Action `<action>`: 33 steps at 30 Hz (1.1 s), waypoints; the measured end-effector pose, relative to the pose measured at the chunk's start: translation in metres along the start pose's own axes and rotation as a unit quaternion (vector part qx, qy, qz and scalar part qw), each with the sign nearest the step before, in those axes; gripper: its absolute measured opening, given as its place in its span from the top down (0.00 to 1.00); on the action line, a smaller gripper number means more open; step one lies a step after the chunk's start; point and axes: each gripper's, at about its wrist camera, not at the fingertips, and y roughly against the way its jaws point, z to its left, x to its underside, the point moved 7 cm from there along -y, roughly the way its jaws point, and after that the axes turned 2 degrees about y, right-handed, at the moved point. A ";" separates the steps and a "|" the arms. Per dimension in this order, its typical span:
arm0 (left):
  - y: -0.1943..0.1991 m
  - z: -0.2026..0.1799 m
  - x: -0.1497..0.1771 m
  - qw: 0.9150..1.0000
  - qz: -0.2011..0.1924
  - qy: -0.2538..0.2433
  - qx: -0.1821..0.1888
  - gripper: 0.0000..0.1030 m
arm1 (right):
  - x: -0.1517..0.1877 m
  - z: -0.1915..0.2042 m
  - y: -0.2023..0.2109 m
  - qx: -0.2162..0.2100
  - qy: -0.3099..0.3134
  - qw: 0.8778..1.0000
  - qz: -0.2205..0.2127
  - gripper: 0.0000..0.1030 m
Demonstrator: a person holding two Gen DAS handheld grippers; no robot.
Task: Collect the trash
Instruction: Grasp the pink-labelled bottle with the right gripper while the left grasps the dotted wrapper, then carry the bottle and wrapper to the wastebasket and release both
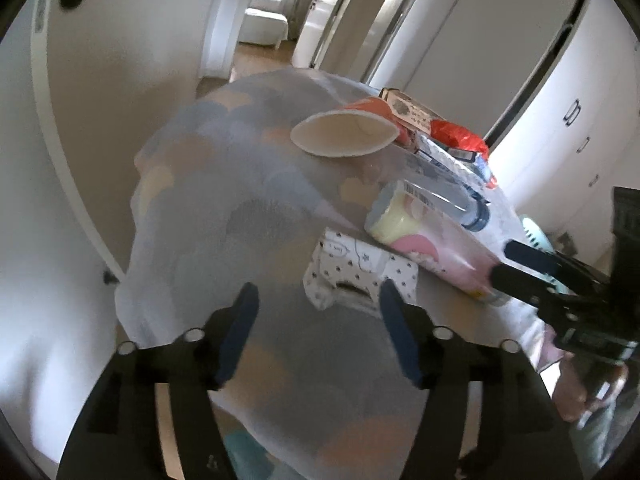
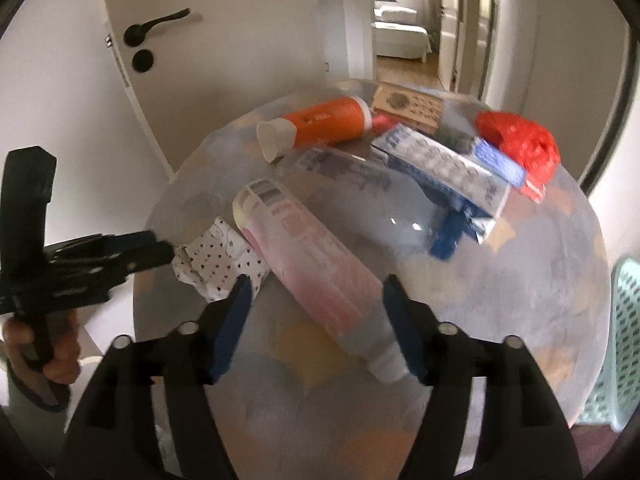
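Here, the trash lies spread on the round desk (image 2: 540, 280), likely so each piece can be picked up one by one; the right tongs (image 2: 316, 320) are wide open around the pink tube (image 2: 316, 268), low in the middle of the right view, not squeezing it yet; the left tongs (image 1: 318, 332) are wide open too, holding nothing, aimed at the spotted paper wad (image 1: 356, 272) just ahead; the orange tube (image 2: 320, 122) rests farther up; a green basket (image 2: 624, 344) waits at the right edge, maybe for the trash.
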 end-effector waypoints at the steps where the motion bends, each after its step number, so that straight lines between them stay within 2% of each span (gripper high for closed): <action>1: -0.001 0.000 0.002 1.000 0.005 0.008 0.008 0.36 | -0.003 0.000 -0.005 0.005 0.008 1.000 0.003 0.34; 3: -0.006 -0.004 0.010 0.999 0.022 0.027 0.040 0.36 | -0.002 -0.001 -0.017 0.014 0.019 1.000 0.019 0.34; 5: -0.011 -0.009 0.011 0.998 0.023 0.034 0.044 0.36 | -0.002 -0.001 -0.026 0.025 0.026 0.999 0.023 0.34; 9: -0.024 -0.016 0.005 0.999 0.019 0.034 0.028 0.36 | -0.001 -0.006 -0.036 0.032 0.019 0.999 0.030 0.37; 12: -0.033 -0.023 -0.002 1.000 0.012 0.022 -0.006 0.38 | 0.002 -0.006 -0.036 0.026 0.020 0.999 0.026 0.41; 14: -0.037 -0.028 -0.004 1.000 0.011 0.011 -0.025 0.46 | 0.004 -0.003 -0.034 0.010 0.015 0.999 0.029 0.47; 15: -0.039 -0.030 -0.004 0.999 0.010 0.004 -0.034 0.54 | 0.006 -0.001 -0.032 0.002 0.011 0.999 0.030 0.50; 17: -0.042 -0.032 -0.005 0.998 0.007 -0.011 -0.056 0.63 | 0.010 0.002 -0.029 -0.013 -0.002 0.999 0.031 0.52; 18: -0.043 -0.032 -0.005 0.998 0.006 -0.018 -0.062 0.73 | 0.012 0.003 -0.027 -0.017 -0.010 0.999 0.031 0.53; 19: -0.043 -0.033 -0.003 0.997 0.008 -0.028 -0.066 0.82 | 0.014 0.004 -0.026 -0.020 -0.016 0.999 0.030 0.54; 22: -0.041 -0.034 -0.002 0.998 0.010 -0.030 -0.051 0.91 | 0.018 0.003 -0.021 -0.035 -0.037 0.998 0.027 0.56; 26: -0.025 -0.038 -0.003 0.999 -0.004 -0.037 -0.028 0.96 | 0.020 0.005 -0.007 -0.043 -0.049 0.998 0.010 0.58; 30: -0.005 -0.052 -0.011 0.998 -0.032 -0.056 -0.017 0.97 | 0.018 0.001 0.015 -0.036 -0.057 0.998 -0.011 0.59; 33: 0.004 -0.060 -0.016 0.997 -0.042 -0.066 -0.010 0.97 | 0.020 -0.002 0.022 -0.036 -0.058 0.998 -0.006 0.59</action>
